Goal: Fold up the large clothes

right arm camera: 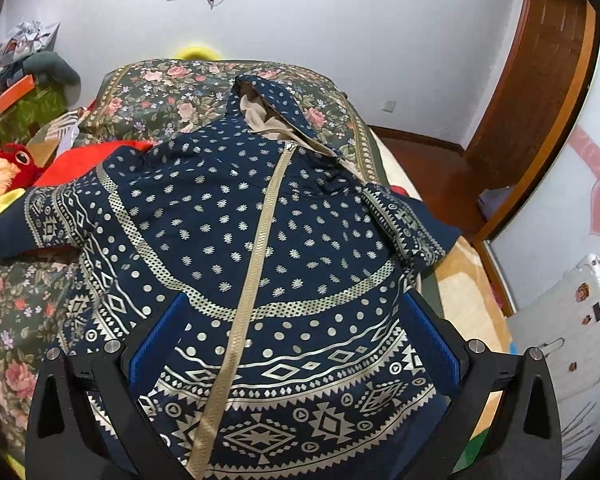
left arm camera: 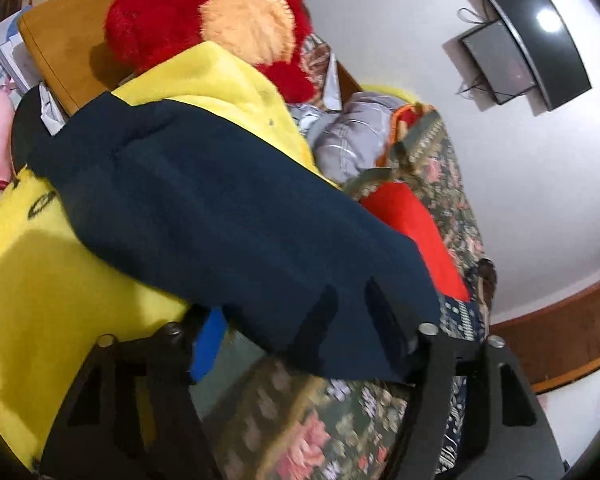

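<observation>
Both tools gape: left tool (left arm camera: 300, 344) w/ navy sleeve (left arm camera: 228, 216) hiding one pad, right tool (right arm camera: 296, 344) over jacket (right arm camera: 260, 240).

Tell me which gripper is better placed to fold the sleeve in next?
Probably the left gripper: the plain navy sleeve lies between its fingers. The right gripper sits open over the jacket front.

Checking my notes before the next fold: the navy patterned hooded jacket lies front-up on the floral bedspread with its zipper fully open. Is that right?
Not quite. The jacket does lie front-up on the floral bedspread, but its zipper is closed up to the collar, as the right wrist view shows.
</observation>
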Motion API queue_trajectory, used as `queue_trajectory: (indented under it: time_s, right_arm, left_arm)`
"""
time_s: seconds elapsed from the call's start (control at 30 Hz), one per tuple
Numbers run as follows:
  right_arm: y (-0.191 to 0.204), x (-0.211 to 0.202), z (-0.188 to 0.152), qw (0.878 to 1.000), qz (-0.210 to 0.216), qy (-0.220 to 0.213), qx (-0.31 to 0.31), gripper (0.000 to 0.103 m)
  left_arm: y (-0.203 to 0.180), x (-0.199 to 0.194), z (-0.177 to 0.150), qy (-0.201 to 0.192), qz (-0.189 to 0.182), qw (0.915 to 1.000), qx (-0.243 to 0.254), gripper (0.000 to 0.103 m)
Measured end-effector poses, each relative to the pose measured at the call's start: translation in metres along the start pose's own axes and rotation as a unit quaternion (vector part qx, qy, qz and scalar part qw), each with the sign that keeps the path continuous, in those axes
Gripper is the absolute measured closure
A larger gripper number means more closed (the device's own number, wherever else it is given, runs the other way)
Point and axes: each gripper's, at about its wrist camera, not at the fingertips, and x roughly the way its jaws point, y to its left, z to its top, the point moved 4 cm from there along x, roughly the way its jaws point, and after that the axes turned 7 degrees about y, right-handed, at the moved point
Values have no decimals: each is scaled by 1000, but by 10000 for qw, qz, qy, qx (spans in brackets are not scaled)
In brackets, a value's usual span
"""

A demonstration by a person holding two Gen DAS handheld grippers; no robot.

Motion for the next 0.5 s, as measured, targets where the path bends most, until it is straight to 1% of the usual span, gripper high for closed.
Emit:
queue_trajectory:
  time_s: [0.07, 0.1, 0.13, 0.17, 0.2, 0.23, 0.27, 0.3, 0.33, 0.37, 0.4, 0.5]
  right_arm:
    - [-1, 0, 0, 10000, 81, 7, 47, 0]
    - [-2, 1, -1, 9999, 111, 22, 66, 0]
    - [-3, 1, 0, 9998, 155, 46, 94, 0]
    - [-4, 1, 0, 9997, 185, 61, 112, 0]
    - [-6, 2, 1, 9996, 244, 84, 145, 0]
    - [-9, 1, 2, 9993, 314, 90, 183, 0]
    - [-10, 1, 2, 9991, 359, 92, 210, 0]
    - [-13, 0, 3, 9987, 416, 109, 258, 0]
    - [-17, 1, 4, 9983, 471, 126, 315, 0]
    - [-19, 0, 5, 9981, 502, 126, 349, 0]
    - [-22, 0, 5, 9976, 552, 115, 407, 0]
    - [-30, 0, 7, 9965, 653, 77, 515, 0]
  left_arm:
    - [-1, 2, 5, -62, 214, 9997, 36, 54]
    - [-4, 2, 8, -128, 443, 9988, 133, 58]
    - [-6, 1, 9, -168, 667, 9974, 234, 66]
    - [-6, 1, 11, -187, 812, 9961, 300, 74]
    - [-11, 0, 12, -222, 1020, 9938, 374, 78]
    - [-14, -3, 12, -260, 1124, 9926, 393, 89]
    - [-20, -6, 13, -298, 1194, 9913, 469, 96]
    - [-27, -9, 12, -350, 1246, 9900, 568, 97]
    - [-42, -16, 12, -501, 1337, 9864, 820, 98]
    - [-51, -20, 12, -586, 1380, 9841, 952, 98]
    - [-70, -28, 12, -735, 1405, 9800, 1201, 98]
    - [-118, -45, 9, -954, 1213, 9736, 1680, 99]
